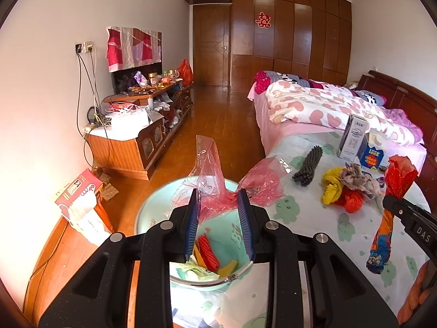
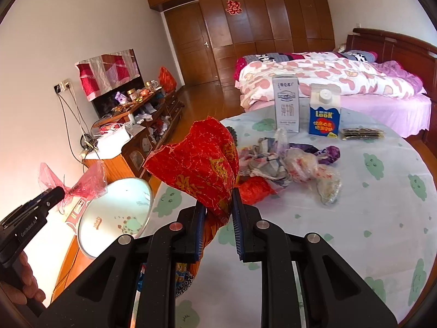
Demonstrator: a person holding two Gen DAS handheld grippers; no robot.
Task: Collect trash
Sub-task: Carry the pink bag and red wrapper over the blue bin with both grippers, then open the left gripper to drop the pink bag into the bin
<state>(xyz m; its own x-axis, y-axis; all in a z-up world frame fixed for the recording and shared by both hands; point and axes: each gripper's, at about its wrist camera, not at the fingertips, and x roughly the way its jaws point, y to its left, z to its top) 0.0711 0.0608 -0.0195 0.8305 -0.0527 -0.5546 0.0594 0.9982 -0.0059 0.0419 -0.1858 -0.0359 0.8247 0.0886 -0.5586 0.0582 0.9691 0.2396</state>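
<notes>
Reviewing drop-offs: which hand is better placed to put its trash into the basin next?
Left. The left gripper holds the pink plastic bag right above the green basin. The right gripper grips the red wrapper over the table, beside the basin.

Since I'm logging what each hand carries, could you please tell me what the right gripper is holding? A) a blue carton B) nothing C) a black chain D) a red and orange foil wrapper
D: the right gripper pinches the red and orange foil wrapper above the table.
</notes>
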